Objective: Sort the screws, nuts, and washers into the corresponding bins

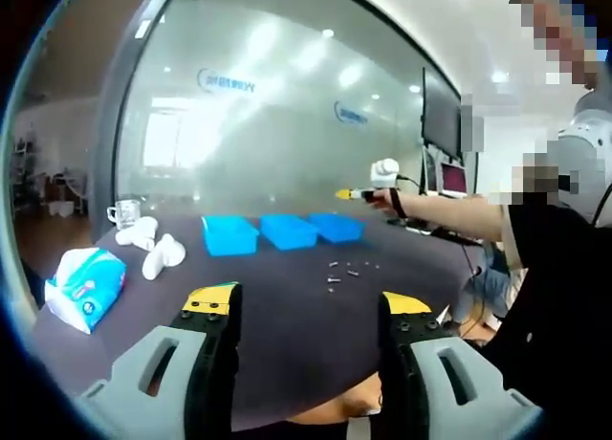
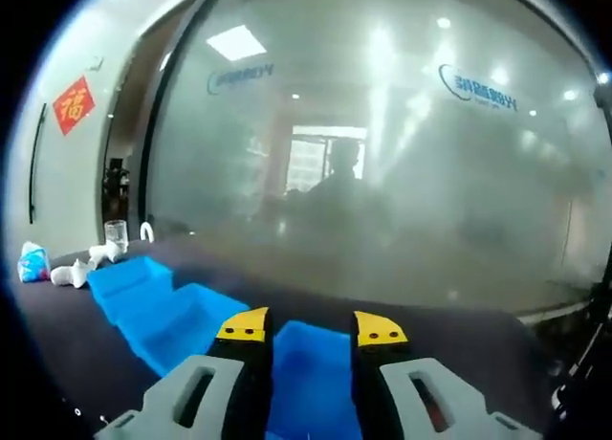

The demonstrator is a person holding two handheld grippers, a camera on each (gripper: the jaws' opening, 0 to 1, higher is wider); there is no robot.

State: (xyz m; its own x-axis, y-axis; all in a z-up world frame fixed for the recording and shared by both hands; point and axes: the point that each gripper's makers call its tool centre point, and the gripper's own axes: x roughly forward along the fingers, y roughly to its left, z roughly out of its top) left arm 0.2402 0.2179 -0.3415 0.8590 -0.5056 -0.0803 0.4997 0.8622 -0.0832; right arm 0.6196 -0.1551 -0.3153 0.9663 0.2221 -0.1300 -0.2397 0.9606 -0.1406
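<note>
Screws/nuts (image 1: 349,267) loose on bench (image 1: 287,316) near 3 blue bins (image 1: 283,231); left gripper (image 1: 309,306) wide, empty; right gripper (image 2: 311,330) narrower, empty, over bins.

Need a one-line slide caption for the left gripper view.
Open left gripper above a dark table with three blue bins, loose hardware and a tissue pack.

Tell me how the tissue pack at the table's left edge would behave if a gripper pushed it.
The tissue pack looks soft and plastic-wrapped, so it would probably dent and slide lightly. It lies at the table edge, so a push outward might tip it off.
</note>
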